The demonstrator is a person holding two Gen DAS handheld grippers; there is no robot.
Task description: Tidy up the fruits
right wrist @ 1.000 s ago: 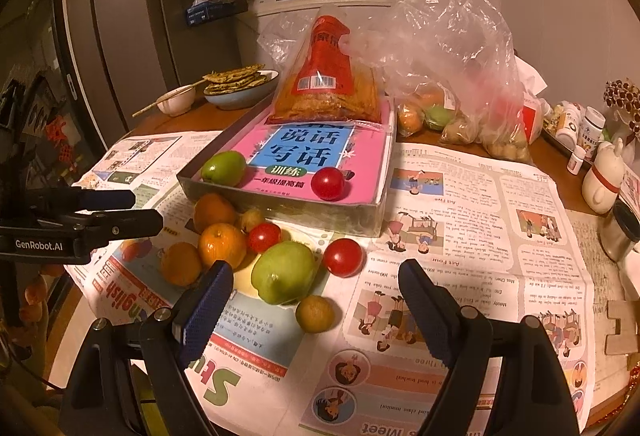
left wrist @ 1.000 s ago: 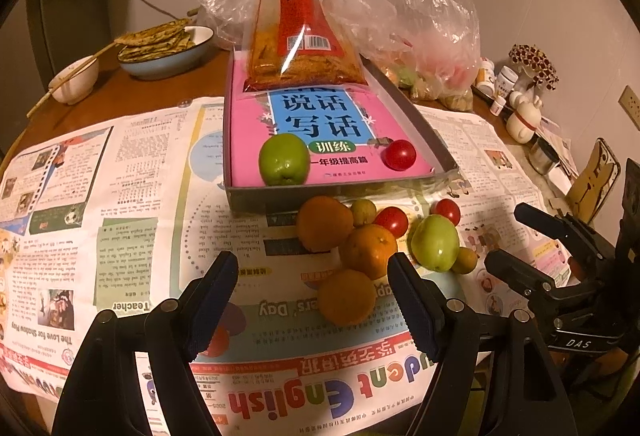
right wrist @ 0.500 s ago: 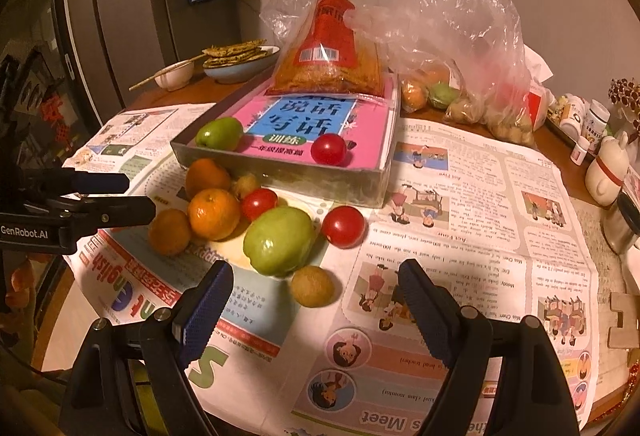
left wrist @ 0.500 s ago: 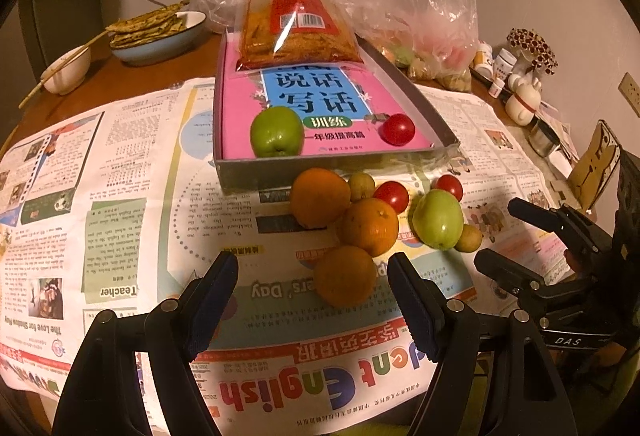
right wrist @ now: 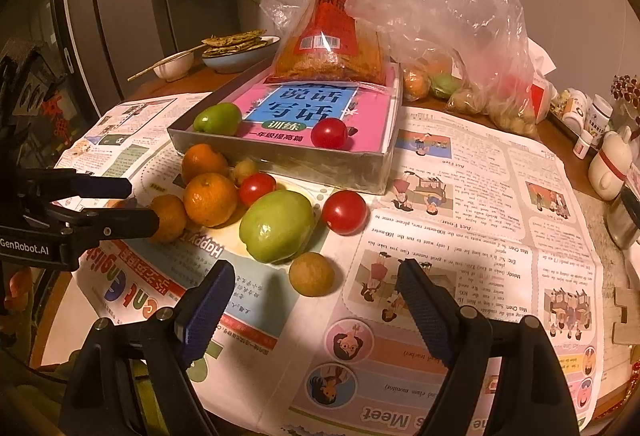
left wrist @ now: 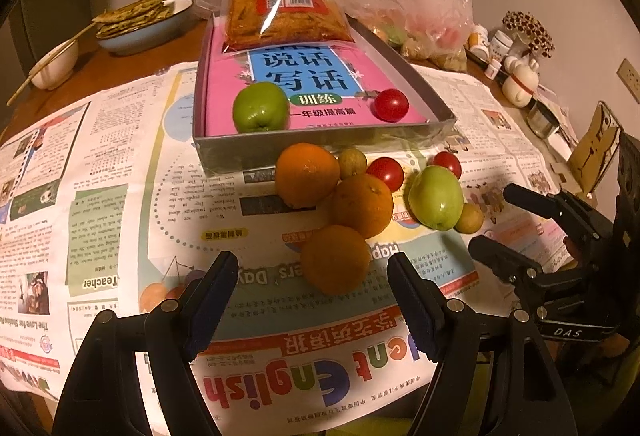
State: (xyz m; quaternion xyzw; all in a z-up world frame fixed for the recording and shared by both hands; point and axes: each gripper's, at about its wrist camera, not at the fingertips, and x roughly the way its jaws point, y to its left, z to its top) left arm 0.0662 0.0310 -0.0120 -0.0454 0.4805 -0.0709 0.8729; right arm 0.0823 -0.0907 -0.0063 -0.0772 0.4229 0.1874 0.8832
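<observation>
Both my left hand-held gripper and right hand-held gripper gape wide, empty. Nudging the nearest orange could, I reckon, scatter the touching pile across the newspaper.

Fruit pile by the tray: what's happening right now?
A person holds both grippers above the loose fruit on the newspaper, jaws open, nothing gripped. The left gripper faces the nearest orange; the right gripper faces the small brown fruit. One green apple and one tomato already sit in the tray.
</observation>
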